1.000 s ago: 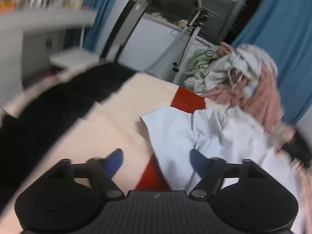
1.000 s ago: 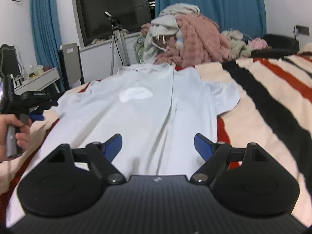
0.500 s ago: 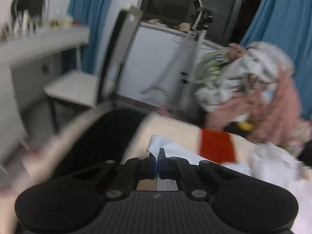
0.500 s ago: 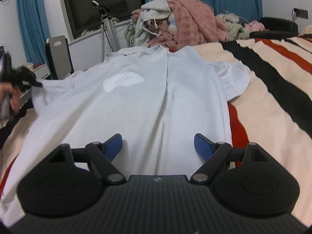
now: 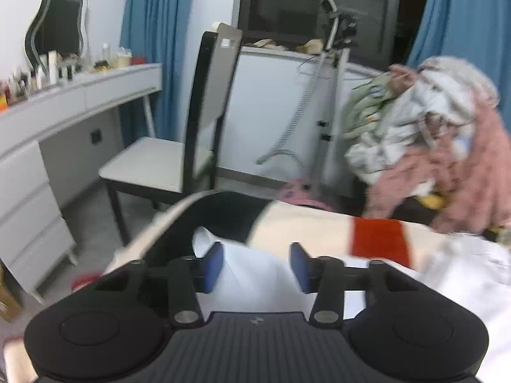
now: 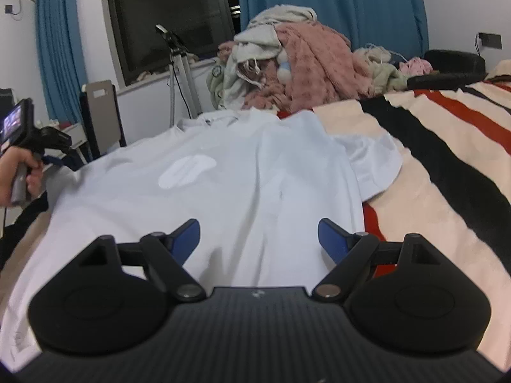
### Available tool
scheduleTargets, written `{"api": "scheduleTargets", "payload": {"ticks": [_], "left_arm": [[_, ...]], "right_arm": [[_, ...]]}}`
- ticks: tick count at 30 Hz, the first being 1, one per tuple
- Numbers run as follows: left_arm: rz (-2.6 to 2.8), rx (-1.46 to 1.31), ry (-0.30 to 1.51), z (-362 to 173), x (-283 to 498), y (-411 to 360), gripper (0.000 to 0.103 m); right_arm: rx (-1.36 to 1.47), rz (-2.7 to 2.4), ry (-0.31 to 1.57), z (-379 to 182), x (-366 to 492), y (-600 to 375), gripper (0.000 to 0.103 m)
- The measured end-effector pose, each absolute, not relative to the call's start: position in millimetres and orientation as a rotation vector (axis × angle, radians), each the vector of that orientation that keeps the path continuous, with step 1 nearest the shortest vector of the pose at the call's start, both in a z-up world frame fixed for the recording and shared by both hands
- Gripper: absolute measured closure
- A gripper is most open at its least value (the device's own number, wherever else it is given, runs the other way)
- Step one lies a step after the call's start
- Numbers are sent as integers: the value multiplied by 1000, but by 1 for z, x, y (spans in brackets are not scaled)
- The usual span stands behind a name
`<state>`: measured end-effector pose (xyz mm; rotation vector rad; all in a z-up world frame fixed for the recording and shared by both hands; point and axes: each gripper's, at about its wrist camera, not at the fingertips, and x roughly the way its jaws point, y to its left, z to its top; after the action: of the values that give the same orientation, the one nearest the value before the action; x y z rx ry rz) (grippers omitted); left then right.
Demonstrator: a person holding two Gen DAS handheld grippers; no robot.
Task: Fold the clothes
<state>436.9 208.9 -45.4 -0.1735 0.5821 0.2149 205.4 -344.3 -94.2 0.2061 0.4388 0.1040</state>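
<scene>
Pale-blue short-sleeved cotton shirt [image 6: 242, 172] lies spread flat, front up, on a bed covered by a cream blanket with black and red stripes [image 6: 447, 172]. The right wrist view shows nearly the whole garment: collar at the far end, a white oval patch on the chest, one sleeve laid out to the right on the blanket. The right gripper [image 6: 258, 234] hangs over the shirt's near hem with its blue-padded fingers spread wide and nothing between them. At that view's left edge a person's hand [image 6: 22, 175] holds the left gripper [image 5: 255, 266] by its handle, over the shirt's other sleeve.

The left wrist view shows only that sleeve [image 5: 252, 271], lying rumpled at the bed's edge. The jaws there are opening; the sleeve cloth sits between the blue pads, which do not press on it. This view alone shows a grey chair with a black frame [image 5: 179, 156] and a long grey dressing table [image 5: 64, 102] beside the bed. Both views show a heap of pink and white laundry [image 6: 293, 60] beyond the shirt's collar.
</scene>
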Motion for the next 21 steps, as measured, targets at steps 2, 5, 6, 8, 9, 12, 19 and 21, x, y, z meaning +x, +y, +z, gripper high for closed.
{"api": "scheduleTargets", "payload": {"ticks": [2, 5, 6, 8, 9, 12, 19, 21], "left_arm": [[172, -151, 561, -39, 401, 195, 38], [115, -138, 544, -28, 343, 169, 32], [87, -137, 539, -25, 326, 160, 31], [47, -124, 525, -18, 281, 140, 30], [28, -122, 531, -15, 261, 129, 30], [-22, -131, 560, -8, 204, 97, 32], [-119, -97, 529, -8, 75, 30, 31], [-151, -77, 510, -15, 46, 19, 31]], "right_arm": [[212, 114, 423, -89, 202, -345, 21], [197, 122, 392, -79, 193, -344, 21], [190, 123, 383, -76, 190, -344, 21], [177, 124, 362, -70, 182, -344, 21], [172, 125, 354, -68, 178, -344, 21], [165, 134, 335, -59, 166, -347, 21], [155, 119, 283, -35, 124, -353, 21], [155, 116, 262, -30, 110, -353, 21]]}}
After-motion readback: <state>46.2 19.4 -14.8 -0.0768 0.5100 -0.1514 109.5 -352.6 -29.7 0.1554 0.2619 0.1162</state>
